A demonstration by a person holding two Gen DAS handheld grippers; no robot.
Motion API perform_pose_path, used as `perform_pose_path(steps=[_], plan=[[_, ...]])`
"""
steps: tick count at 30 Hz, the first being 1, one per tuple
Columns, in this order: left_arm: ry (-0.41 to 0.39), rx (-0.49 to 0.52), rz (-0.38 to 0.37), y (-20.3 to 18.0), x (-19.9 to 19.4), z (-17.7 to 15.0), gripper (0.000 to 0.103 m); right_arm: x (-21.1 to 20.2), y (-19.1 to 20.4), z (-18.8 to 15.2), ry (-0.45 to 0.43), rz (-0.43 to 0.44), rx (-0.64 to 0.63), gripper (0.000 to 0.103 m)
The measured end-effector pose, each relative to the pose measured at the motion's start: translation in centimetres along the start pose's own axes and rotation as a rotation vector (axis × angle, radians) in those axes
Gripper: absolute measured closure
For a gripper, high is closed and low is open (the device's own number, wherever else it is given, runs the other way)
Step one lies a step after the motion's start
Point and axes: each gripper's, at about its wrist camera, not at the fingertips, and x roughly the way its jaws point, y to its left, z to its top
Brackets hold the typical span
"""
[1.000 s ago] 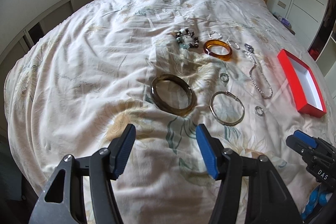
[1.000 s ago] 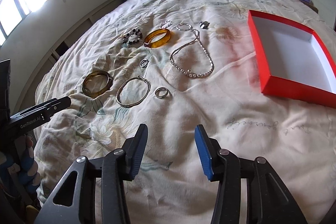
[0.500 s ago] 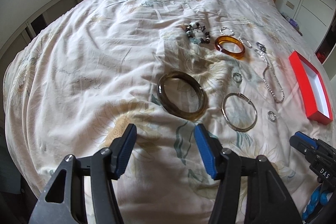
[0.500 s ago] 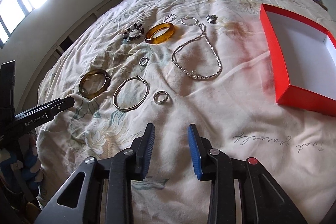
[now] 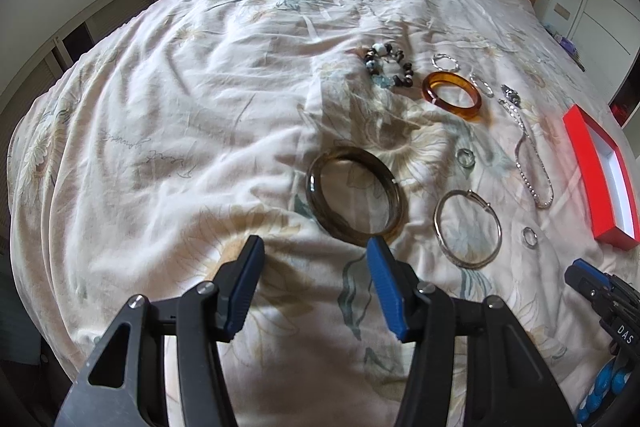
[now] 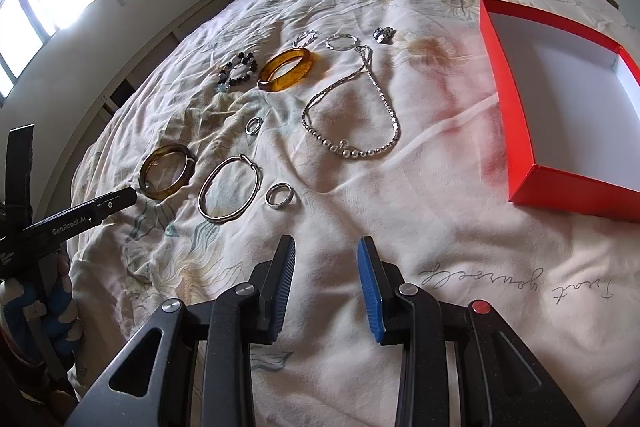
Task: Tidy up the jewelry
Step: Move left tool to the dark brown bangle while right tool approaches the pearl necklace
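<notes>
The bed (image 6: 460,235) wears a cream cover printed with pale tan and grey-green flowers. On it lie an amber-orange bangle (image 6: 285,69), a smoky olive-brown bangle (image 5: 354,197), a silver necklace (image 6: 352,115) and a red box (image 6: 516,99) with a white inside.

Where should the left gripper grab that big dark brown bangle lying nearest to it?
Grip the dark brown translucent bangle by its near rim, coming down from above: it lies flat on the bedspread, so one jaw goes inside the ring, one outside.

The left gripper (image 5: 316,251) points steeply down, empty jaws closing; the right gripper (image 6: 326,251), at three o'clock, stands part-open, empty.
</notes>
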Motion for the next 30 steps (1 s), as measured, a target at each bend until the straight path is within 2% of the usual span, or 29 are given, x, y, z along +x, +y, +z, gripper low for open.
perform_pose_path(steps=[12, 17, 23, 30], plan=[[-0.002, -0.023, 0.019, 0.7, 1.0, 1.6, 0.052, 0.5, 0.1, 0.5, 0.005, 0.018, -0.011, 0.071], [0.013, -0.029, 0.021, 0.9, 1.8, 2.0, 0.062, 0.6, 0.1, 0.5, 0.006, 0.017, -0.011, 0.071], [0.026, -0.049, 0.012, 1.3, 2.7, 2.4, 0.062, 0.9, -0.2, 1.0, 0.003, 0.009, -0.015, 0.071], [0.063, -0.039, 0.030, 1.2, 4.2, 2.7, 0.064, 1.5, -0.2, 3.2, -0.016, -0.012, -0.031, 0.071]])
